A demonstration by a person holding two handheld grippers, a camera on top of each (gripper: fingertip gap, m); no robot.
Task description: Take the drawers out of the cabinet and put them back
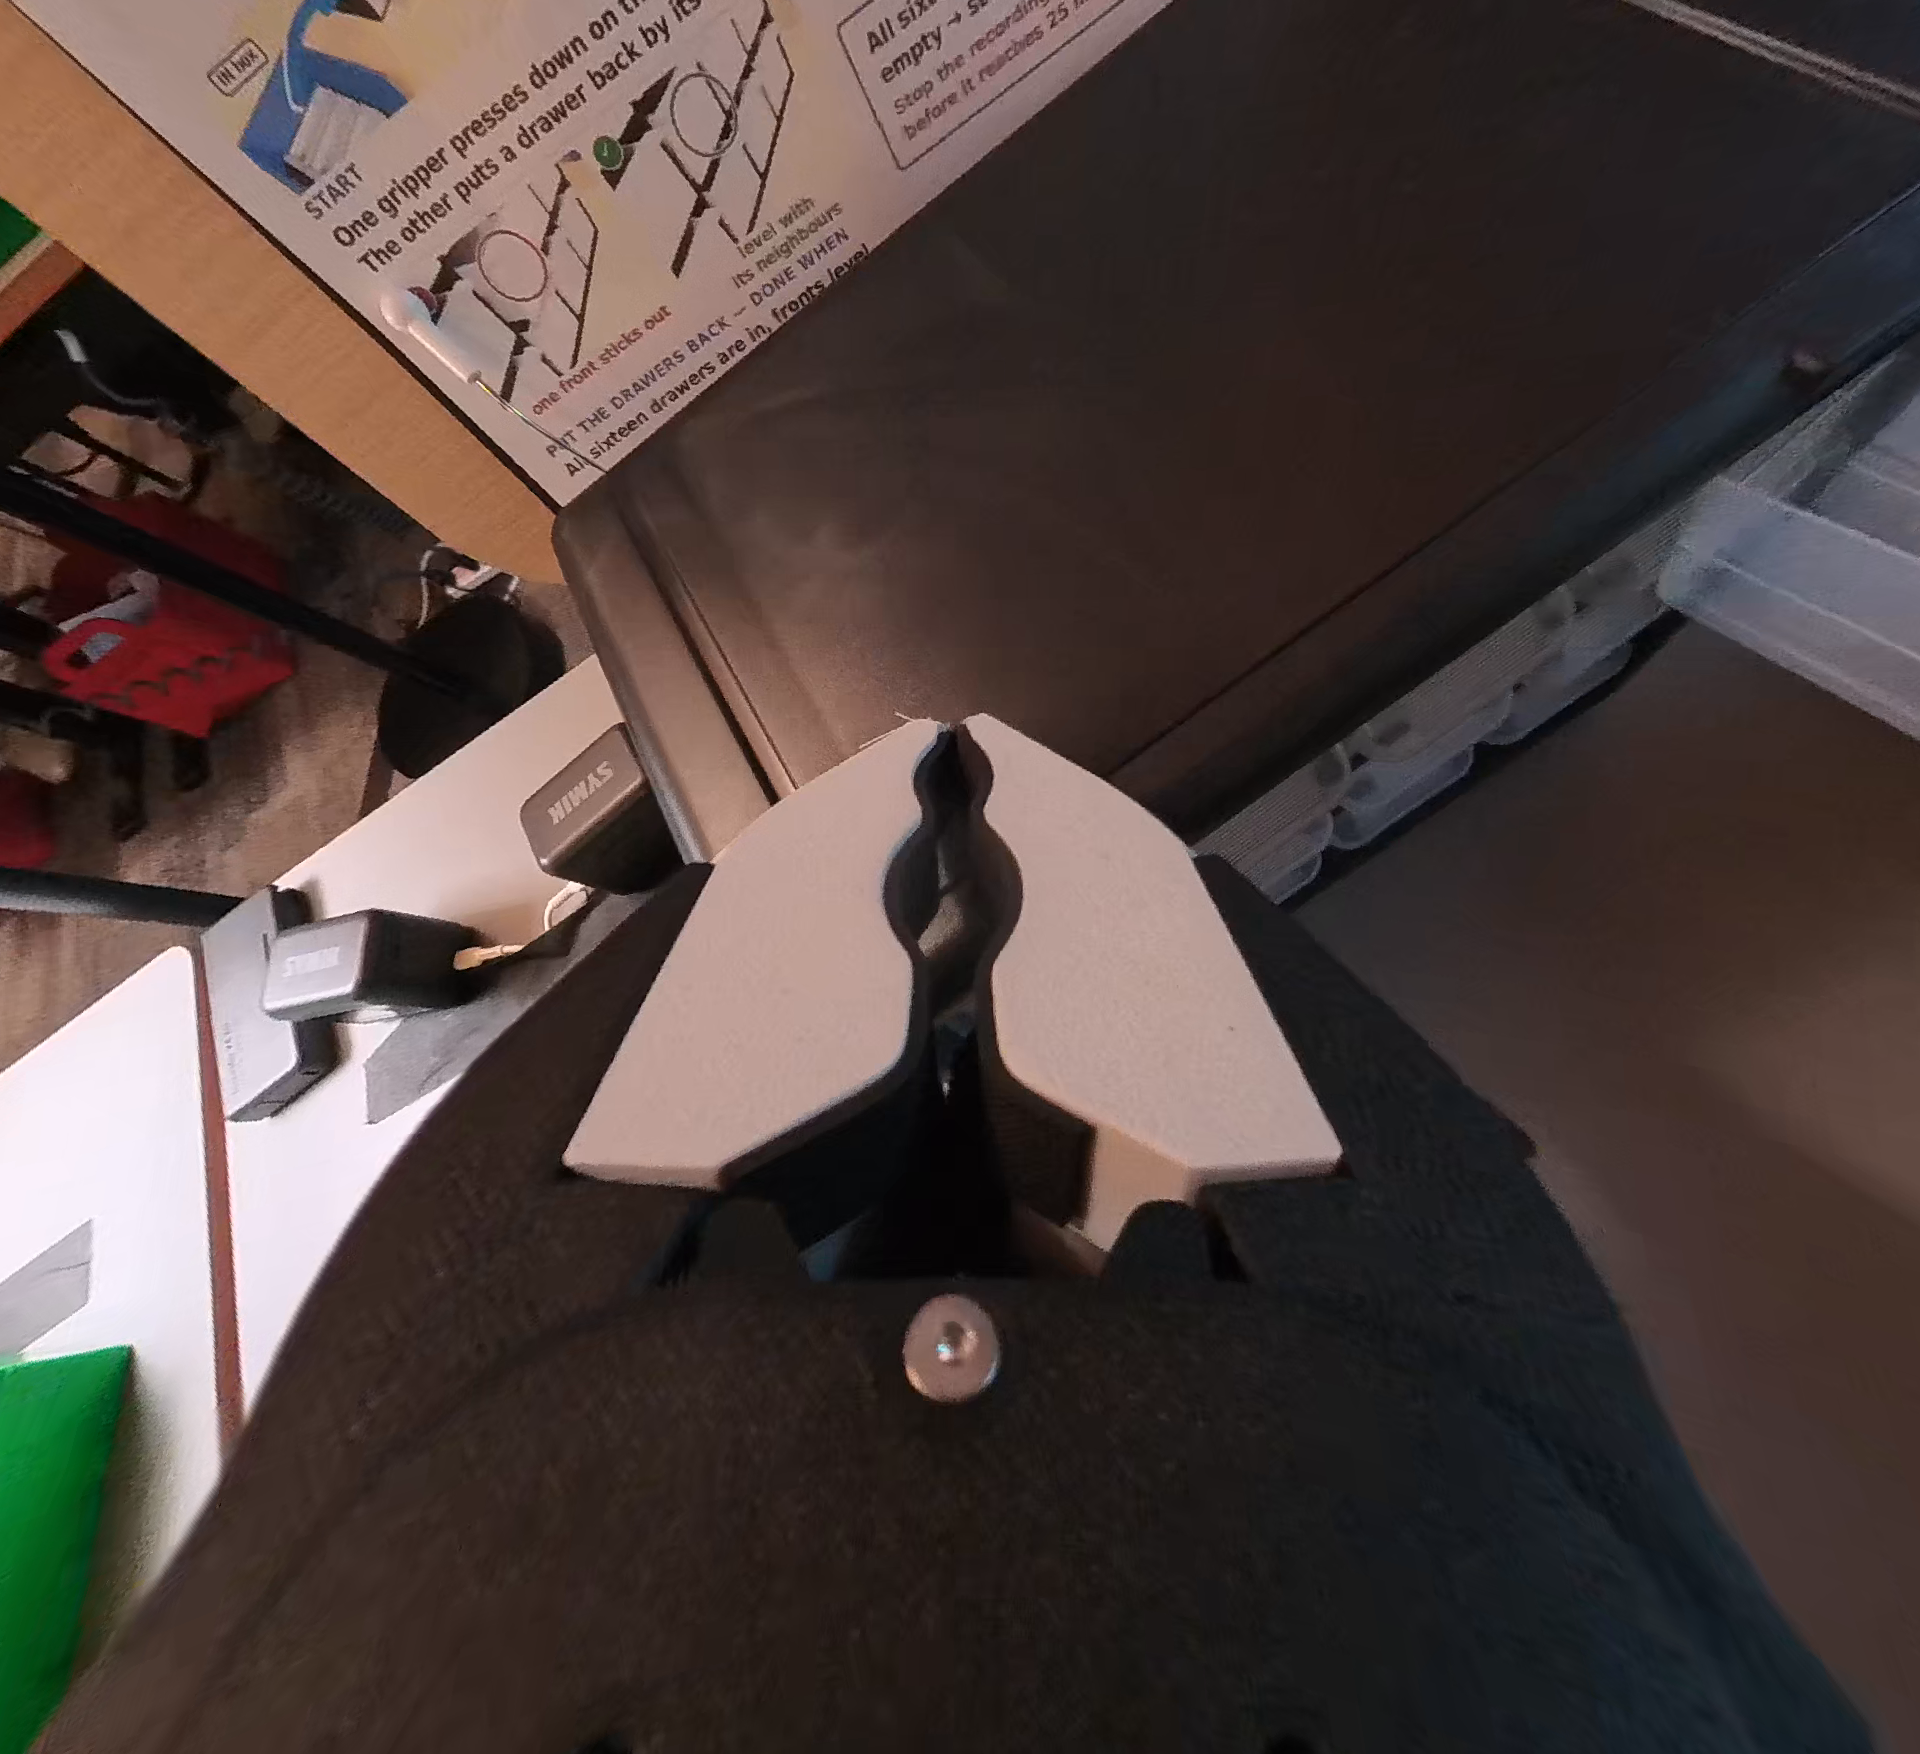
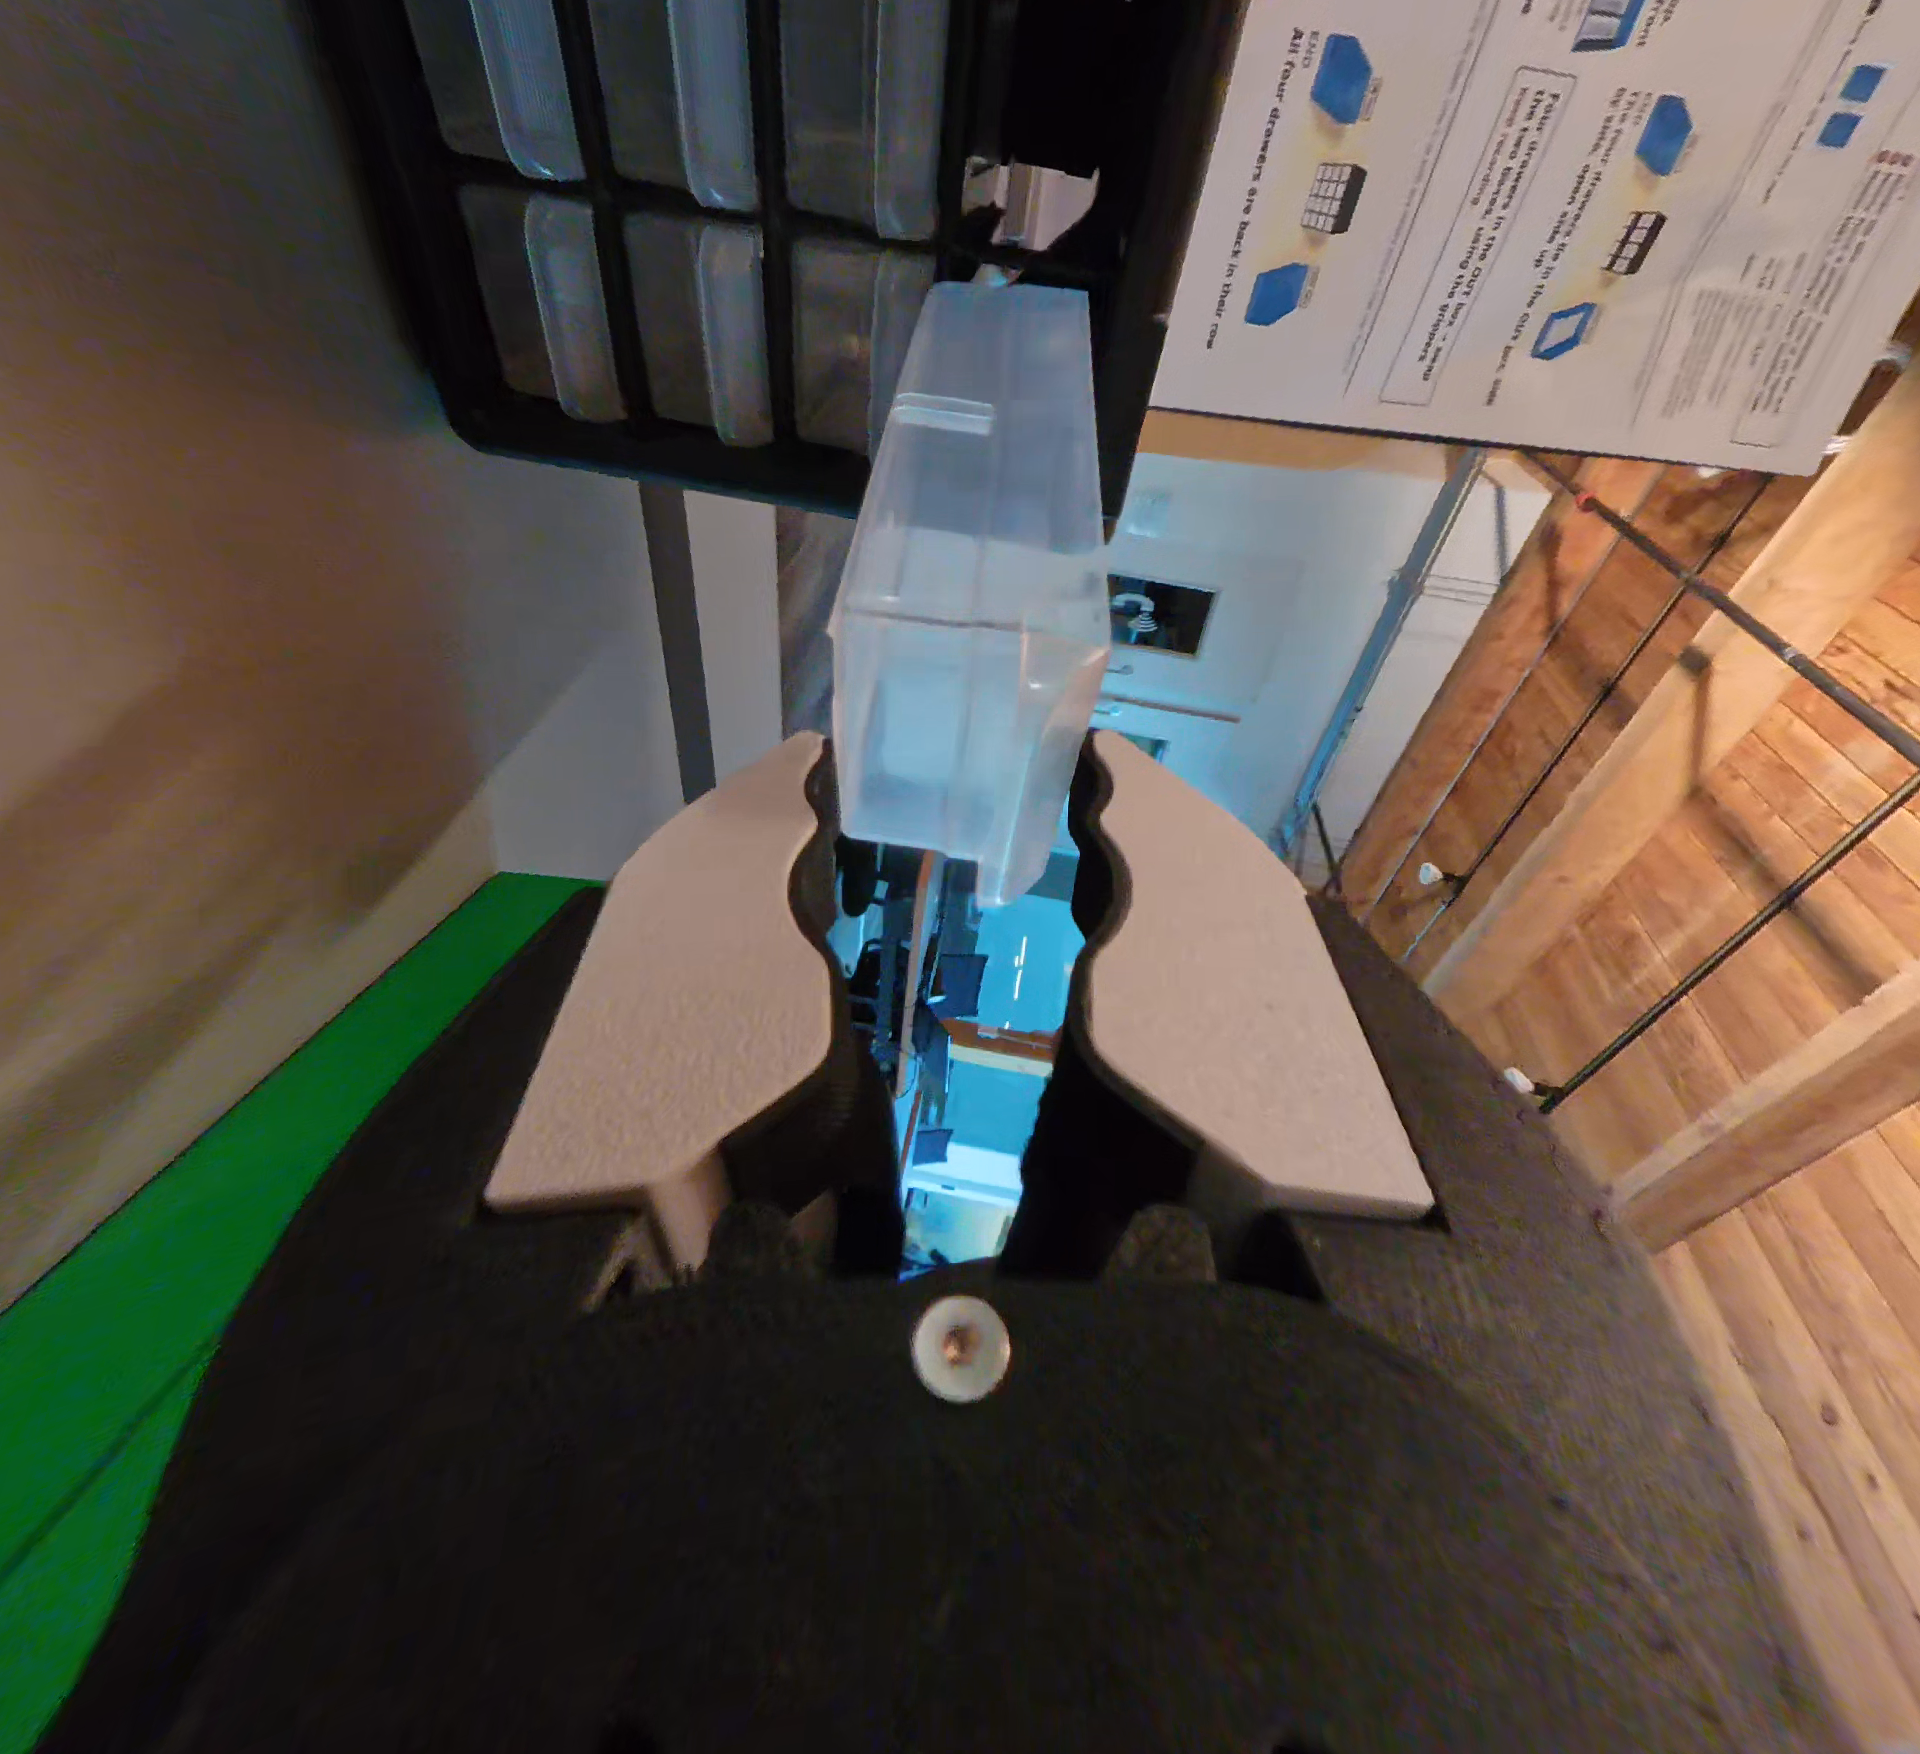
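On top of the black cabinet [image 1: 1299, 333] sits the left gripper [image 1: 954, 736], its tips pressed together with nothing between them. At the cabinet's front, the right gripper [image 2: 951, 795] pinches a clear drawer [image 2: 971, 582] by its sides. That drawer sticks far out of its slot at the cabinet's edge. Other drawers [image 2: 686, 42] beside it are pushed in.

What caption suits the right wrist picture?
Right gripper holding a clear drawer at the black cabinet.

Clear frosted drawer [image 2: 966, 582], black grid cabinet [image 2: 769, 177], grey-fingered black tongs [image 2: 951, 800], green mat [image 2: 208, 1133].
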